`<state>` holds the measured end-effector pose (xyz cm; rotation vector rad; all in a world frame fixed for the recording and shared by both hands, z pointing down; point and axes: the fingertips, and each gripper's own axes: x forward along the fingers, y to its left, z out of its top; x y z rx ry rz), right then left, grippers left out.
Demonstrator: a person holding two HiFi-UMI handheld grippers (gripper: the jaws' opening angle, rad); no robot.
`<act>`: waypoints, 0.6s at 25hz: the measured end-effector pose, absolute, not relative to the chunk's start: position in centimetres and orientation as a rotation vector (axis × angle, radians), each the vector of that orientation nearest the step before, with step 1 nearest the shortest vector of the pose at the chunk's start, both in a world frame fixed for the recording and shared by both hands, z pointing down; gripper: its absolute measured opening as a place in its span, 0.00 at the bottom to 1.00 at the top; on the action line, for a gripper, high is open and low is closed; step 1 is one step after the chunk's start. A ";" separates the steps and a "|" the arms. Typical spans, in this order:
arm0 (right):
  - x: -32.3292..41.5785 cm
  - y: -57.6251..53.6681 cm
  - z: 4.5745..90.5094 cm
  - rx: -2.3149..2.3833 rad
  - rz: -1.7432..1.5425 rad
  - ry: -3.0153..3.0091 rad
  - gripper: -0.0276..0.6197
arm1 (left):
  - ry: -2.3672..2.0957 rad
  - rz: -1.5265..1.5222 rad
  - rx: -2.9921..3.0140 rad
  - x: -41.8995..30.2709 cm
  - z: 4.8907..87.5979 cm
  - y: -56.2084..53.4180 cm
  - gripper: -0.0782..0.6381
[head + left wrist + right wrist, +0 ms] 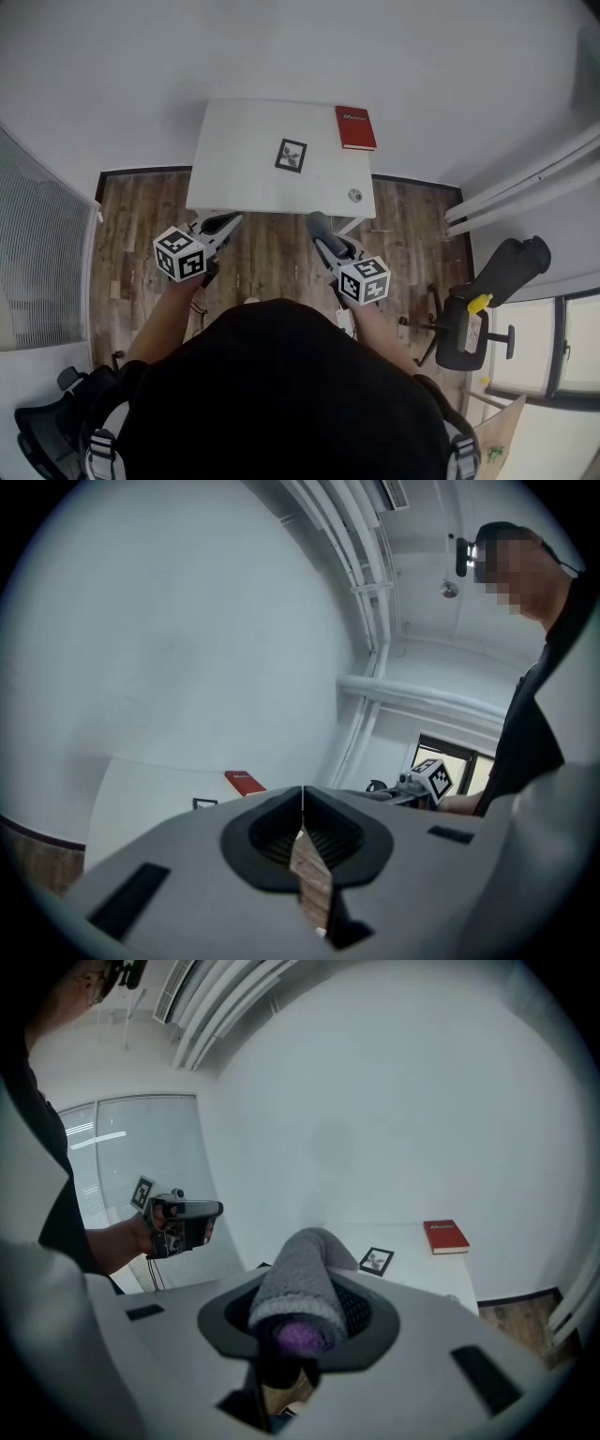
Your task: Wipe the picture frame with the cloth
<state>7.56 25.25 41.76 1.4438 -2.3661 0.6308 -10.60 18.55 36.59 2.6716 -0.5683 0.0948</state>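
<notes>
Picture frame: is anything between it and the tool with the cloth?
Nothing visible is. The right tool, shut on the cloth, is short of the table. The picture frame lies on bare tabletop, with the red book at a far corner.

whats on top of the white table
The white table carries a picture frame near its middle, a red book at the far right corner and a small round object front right. Beneath the book is hidden.
</notes>
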 end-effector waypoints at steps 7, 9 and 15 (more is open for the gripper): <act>7.6 21.2 39.3 1.554 0.574 -2.333 0.21 | -0.529 0.099 2.676 -13.2 37.0 15.6 0.13; 7.9 20.4 38.7 1.587 0.555 -2.322 0.21 | -0.531 0.101 2.680 -13.9 37.0 14.7 0.13; 11.2 19.1 37.4 1.720 0.523 -2.254 0.21 | -0.537 0.096 2.697 -15.1 36.7 13.2 0.13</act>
